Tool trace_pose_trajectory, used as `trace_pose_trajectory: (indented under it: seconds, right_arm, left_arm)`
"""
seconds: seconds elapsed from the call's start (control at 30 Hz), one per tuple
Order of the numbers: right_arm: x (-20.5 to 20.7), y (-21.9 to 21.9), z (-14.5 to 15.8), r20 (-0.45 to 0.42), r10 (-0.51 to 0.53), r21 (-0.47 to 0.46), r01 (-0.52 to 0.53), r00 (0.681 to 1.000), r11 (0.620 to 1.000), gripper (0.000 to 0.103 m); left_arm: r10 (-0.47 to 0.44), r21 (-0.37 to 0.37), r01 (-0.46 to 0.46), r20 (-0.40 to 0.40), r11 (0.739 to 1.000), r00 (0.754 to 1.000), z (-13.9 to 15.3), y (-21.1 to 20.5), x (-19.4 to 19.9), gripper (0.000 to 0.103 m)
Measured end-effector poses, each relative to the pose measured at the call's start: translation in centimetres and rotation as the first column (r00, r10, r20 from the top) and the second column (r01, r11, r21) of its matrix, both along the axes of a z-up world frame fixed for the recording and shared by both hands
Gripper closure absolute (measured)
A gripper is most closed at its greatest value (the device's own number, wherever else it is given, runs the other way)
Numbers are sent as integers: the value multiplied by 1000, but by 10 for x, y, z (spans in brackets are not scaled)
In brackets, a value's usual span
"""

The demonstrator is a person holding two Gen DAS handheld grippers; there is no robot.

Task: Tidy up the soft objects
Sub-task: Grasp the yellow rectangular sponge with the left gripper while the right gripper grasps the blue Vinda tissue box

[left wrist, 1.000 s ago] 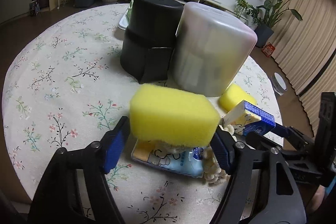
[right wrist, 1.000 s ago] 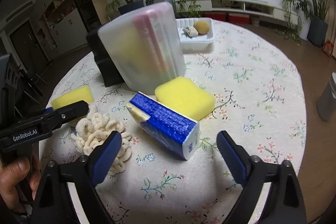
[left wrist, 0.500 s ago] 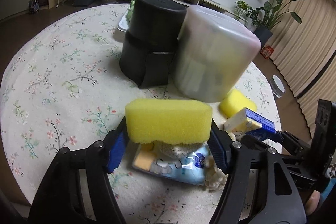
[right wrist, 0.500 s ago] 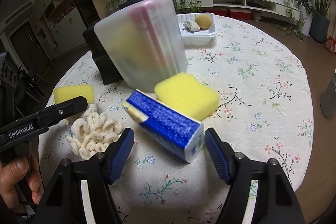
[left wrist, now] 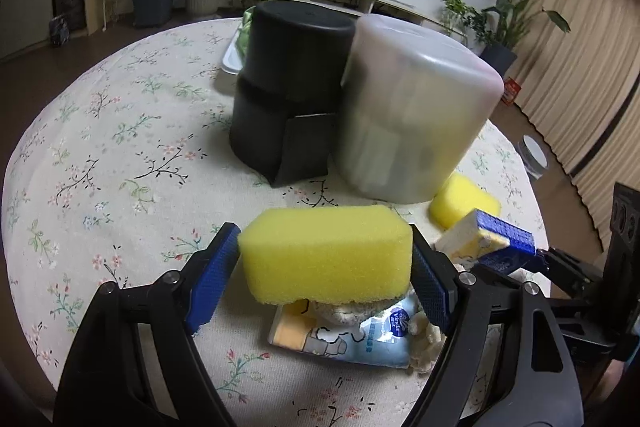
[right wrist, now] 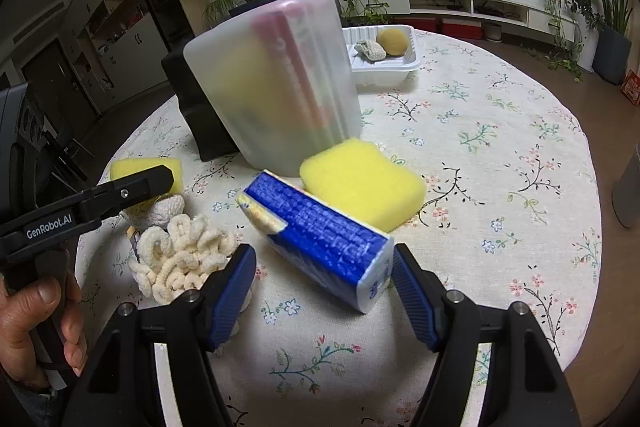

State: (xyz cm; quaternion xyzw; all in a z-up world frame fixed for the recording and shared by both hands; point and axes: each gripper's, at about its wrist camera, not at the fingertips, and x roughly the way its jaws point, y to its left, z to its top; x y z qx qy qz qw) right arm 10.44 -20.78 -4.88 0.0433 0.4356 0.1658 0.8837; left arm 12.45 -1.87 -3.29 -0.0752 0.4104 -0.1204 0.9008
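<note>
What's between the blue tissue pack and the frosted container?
In the right wrist view, a yellow sponge lies between the blue tissue pack and the frosted container.

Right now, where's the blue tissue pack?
In the right wrist view, the blue tissue pack lies between the right claw's open fingers, in front of a yellow sponge.

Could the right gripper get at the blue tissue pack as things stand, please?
Probably yes. The right gripper is open, with the tissue pack lying tilted right between its fingers; nothing is in front of the pack, and the cream knit bundle sits off to the left.
</note>
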Motion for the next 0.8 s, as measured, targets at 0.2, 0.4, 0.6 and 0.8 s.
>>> trace_pose_trajectory:
  seconds: [0.2, 0.4, 0.6, 0.8]
  right_arm:
    - [0, 2, -1, -4, 17, 0, -17, 1000, 1000, 49]
    - [-4, 6, -2, 2, 39, -10, -39, 999, 999, 64]
    - [-7, 8, -1, 7, 55, -13, -55, 998, 998, 71]
    - [-7, 7, 3, 17, 56, 14, -56, 998, 998, 76]
  left_arm:
    - [-9, 5, 8, 41, 1000, 999, 5, -1, -3, 28]
    - [-15, 13, 15, 39, 1000, 999, 2, -2, -2, 40]
    - [4, -18, -4, 29, 1000, 1000, 2, 3, -4, 43]
    - [19, -51, -18, 24, 999, 1000, 4, 12, -9, 45]
